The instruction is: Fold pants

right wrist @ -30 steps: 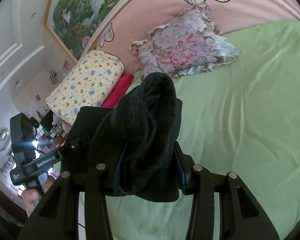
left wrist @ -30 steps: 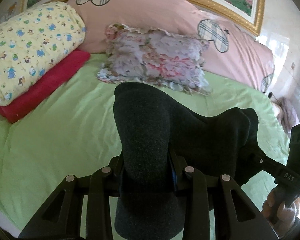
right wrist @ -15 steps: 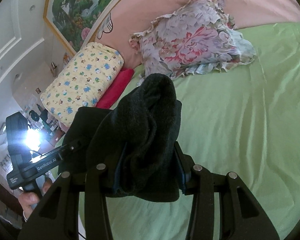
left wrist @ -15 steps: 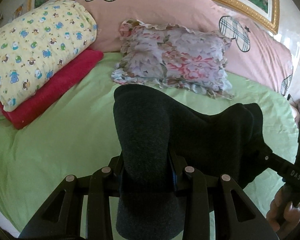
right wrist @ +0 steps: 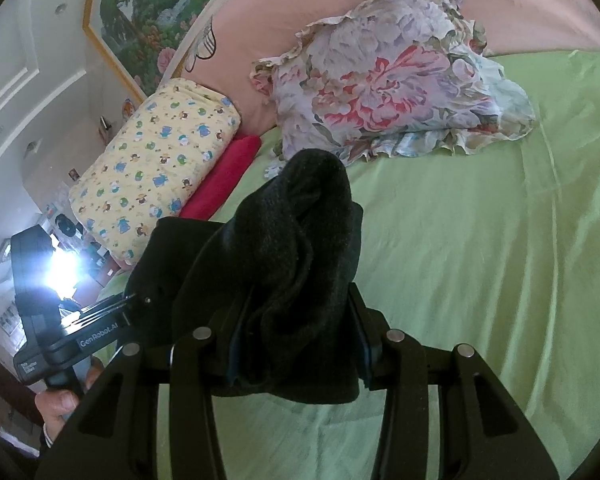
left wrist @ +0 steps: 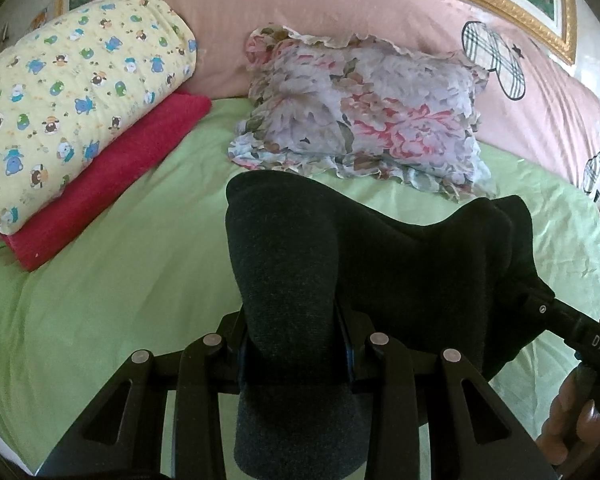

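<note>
Both tongs clamped on the dark pants (left wrist: 400, 264), fabric held up off the bed (left wrist: 100, 300), stretched btwn the two grips. Left tongs (left wrist: 294, 356) partly closed w/ a thick bunch of the dark knit pinched btwn the pads, cloth bulging above and hanging below the jaws. Right tongs (right wrist: 296, 344) same deal, partly closed on a bunched wad that rises in a hump above the jaws. Pants span sags a bit in the middle, running from left grip across to the right one at frame edge in the left view. In the right view the left tongs body shows at lower left w/ a hand (right wrist: 60, 404) around its handle; in the left view fingers of the other hand (left wrist: 572, 420) show at lower right on the right handle. Bed has a light green sheet, lightly wrinkled. At the head: floral ruffled pillow (left wrist: 364, 120), just beyond the pants; long pink bolster (left wrist: 340, 4) w/ plaid patches behind it. Left side: yellow cartoon-print quilt (left wrist: 72, 92) folded, lying on top of a red blanket (left wrist: 108, 172). Gold-framed flower painting (right wrist: 148, 12) on the wall above
</note>
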